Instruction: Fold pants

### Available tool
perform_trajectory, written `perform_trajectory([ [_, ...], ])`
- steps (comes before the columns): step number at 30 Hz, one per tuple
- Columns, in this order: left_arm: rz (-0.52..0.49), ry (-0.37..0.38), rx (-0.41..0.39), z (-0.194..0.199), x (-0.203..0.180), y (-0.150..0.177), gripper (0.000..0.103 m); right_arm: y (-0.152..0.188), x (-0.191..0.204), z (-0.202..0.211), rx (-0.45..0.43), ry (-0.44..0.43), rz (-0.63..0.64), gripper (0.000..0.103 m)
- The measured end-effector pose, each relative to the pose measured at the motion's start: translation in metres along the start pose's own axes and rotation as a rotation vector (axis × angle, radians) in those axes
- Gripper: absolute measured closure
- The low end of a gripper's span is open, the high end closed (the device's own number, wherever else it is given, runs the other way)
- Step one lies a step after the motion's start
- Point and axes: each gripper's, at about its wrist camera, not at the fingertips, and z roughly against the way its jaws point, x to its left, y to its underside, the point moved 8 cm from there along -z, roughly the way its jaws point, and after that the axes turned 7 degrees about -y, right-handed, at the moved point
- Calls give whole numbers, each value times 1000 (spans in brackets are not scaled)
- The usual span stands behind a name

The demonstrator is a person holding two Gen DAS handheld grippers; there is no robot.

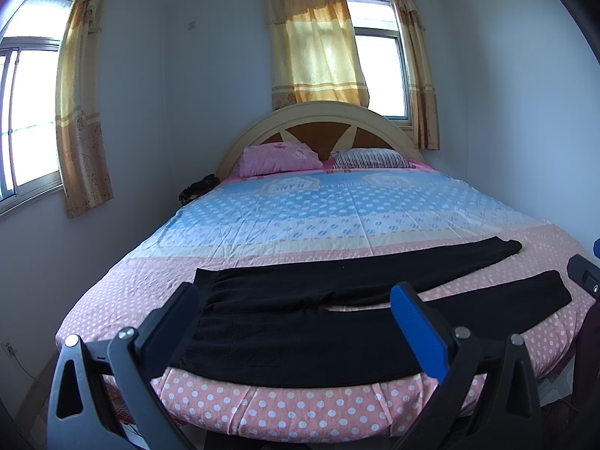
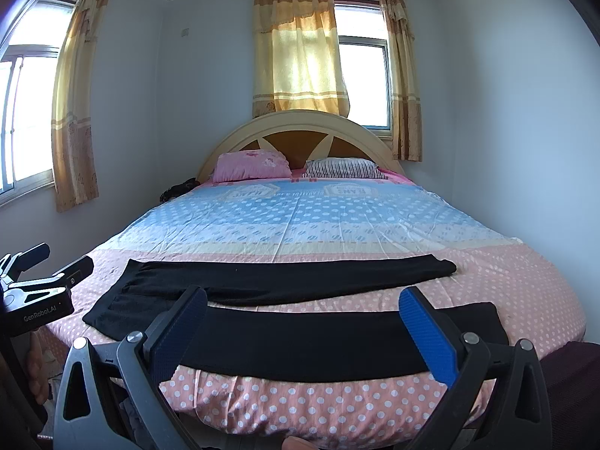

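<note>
We see black pants (image 1: 300, 330) spread flat across the foot of the bed (image 1: 337, 217), waist to the left, both legs running right, apart from each other. Our left hand-held gripper (image 1: 296, 307) hovers before the waist, fingers wide apart and empty. Our right hand-held gripper (image 2: 303, 311) hovers before the near leg, likewise spread and empty.
</note>
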Motion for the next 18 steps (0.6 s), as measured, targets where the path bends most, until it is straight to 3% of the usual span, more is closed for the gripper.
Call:
perform_trajectory([
  [13, -14, -4, 20, -8, 1, 4, 0, 5, 0, -7, 12, -3, 5, 1],
  [18, -21, -26, 21, -42, 23, 2, 0, 11, -5, -21, 21, -25, 41, 1],
])
